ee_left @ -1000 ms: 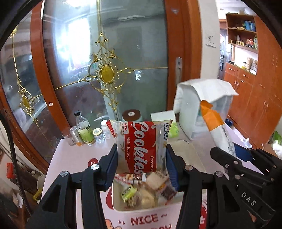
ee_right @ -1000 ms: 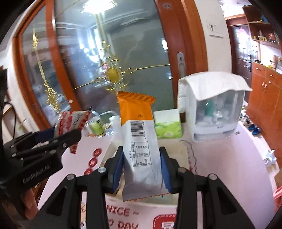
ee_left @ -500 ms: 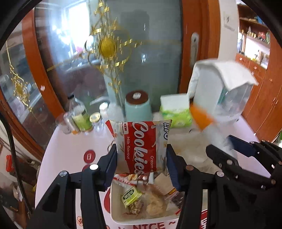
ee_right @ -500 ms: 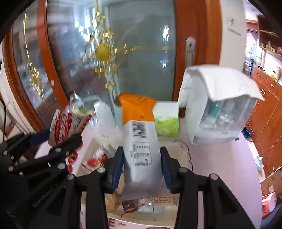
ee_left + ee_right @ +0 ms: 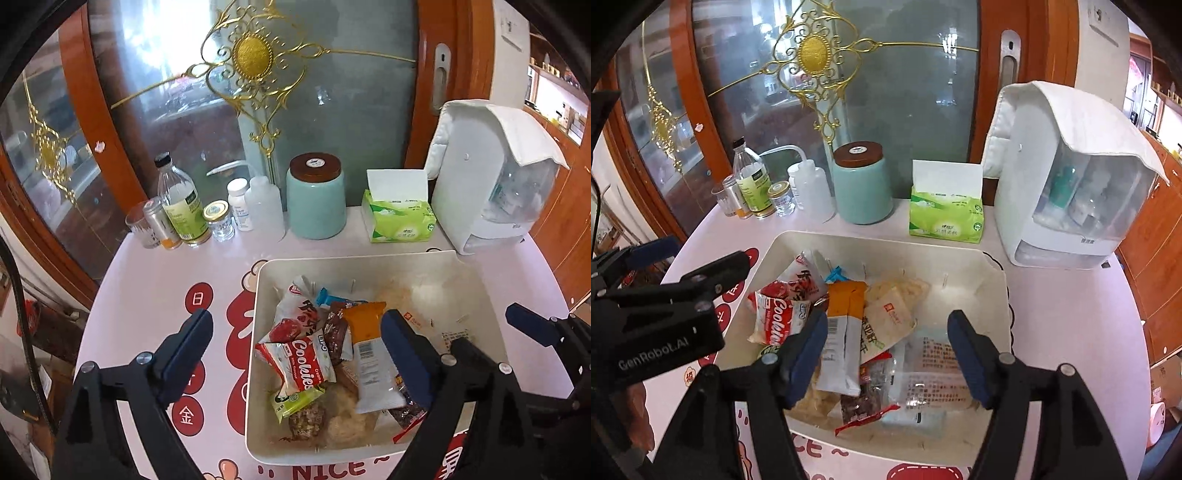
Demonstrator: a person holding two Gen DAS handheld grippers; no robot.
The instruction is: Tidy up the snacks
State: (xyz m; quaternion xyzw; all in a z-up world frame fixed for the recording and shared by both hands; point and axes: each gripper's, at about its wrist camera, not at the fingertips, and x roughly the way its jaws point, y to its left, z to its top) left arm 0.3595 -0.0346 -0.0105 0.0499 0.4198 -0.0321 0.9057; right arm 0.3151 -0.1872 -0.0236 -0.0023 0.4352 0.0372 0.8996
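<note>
Two tools, one white bin [image 5: 476, 280], one pile of snack packets. Left tool [image 5: 295, 354] is hanging over the bin's left edge, angled steeply down, jaws opening and already spread wide, pinching nothing. Right tool [image 5: 886, 354] is hanging over the bin's middle, also tilted down, jaws opening, roughly half spread, nothing pinched between them.

One red Cookies packet [image 5: 304, 360] is lying flat in the bin on the heap, label up, clear of both pads. One orange-and-white wafer packet [image 5: 840, 332] is lying lengthwise beside it, barcode side up, orange end pointing away from the camera, its edge passing under the right tool's left pad [image 5: 807, 354]. Other wrappers are lying around them: one green sachet [image 5: 295, 398], one brown packet [image 5: 336, 332], one clear printed bag [image 5: 931, 365]; the rest is too jumbled to count.

The bin is sitting on the pink table [image 5: 155, 280]. Along the back edge are standing one teal jar [image 5: 316, 199] with a brown lid, one green tissue pack [image 5: 400, 218], one white dispenser [image 5: 1067, 177] and a cluster of small bottles [image 5: 184, 210].
</note>
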